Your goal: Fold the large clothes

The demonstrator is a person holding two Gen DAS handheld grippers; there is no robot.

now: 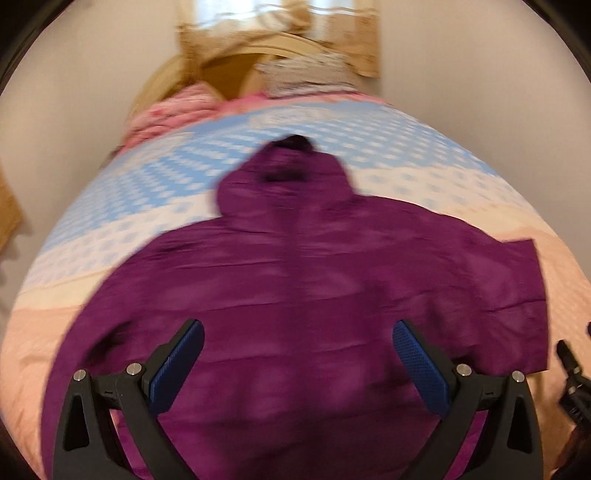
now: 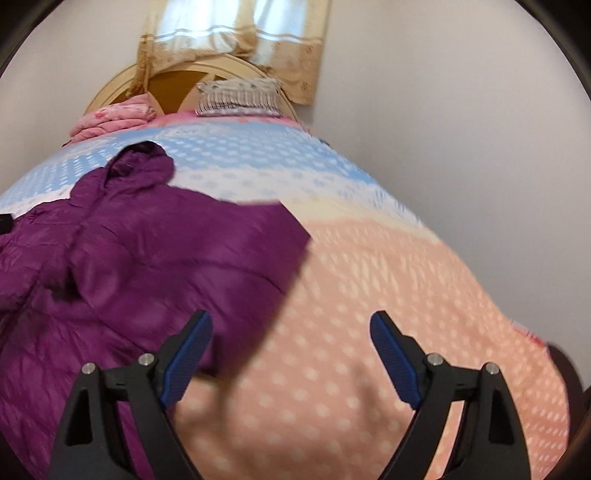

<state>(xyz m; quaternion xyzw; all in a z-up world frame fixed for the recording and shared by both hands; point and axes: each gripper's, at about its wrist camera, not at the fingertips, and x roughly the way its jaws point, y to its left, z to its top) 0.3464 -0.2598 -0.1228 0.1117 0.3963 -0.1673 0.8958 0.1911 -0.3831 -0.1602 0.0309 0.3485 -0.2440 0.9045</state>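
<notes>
A purple hooded puffer jacket (image 1: 295, 280) lies spread on the bed, hood (image 1: 284, 177) toward the headboard. One sleeve is folded across at the right (image 1: 513, 277). My left gripper (image 1: 298, 343) hovers above the jacket's lower body, open, with nothing between its blue pads (image 1: 184, 354). In the right wrist view the jacket (image 2: 147, 251) fills the left side. My right gripper (image 2: 291, 334) is open over the jacket's right edge and the bedspread, holding nothing. The other gripper's black tip shows at the far right of the left wrist view (image 1: 572, 373).
The bed carries a dotted bedspread (image 2: 388, 288), blue at the far end and peach near me. A pink folded blanket (image 2: 110, 120) and a patterned pillow (image 2: 238, 98) lie by the curved wooden headboard (image 2: 122, 83). A curtained window (image 2: 229, 33) and pale walls stand behind.
</notes>
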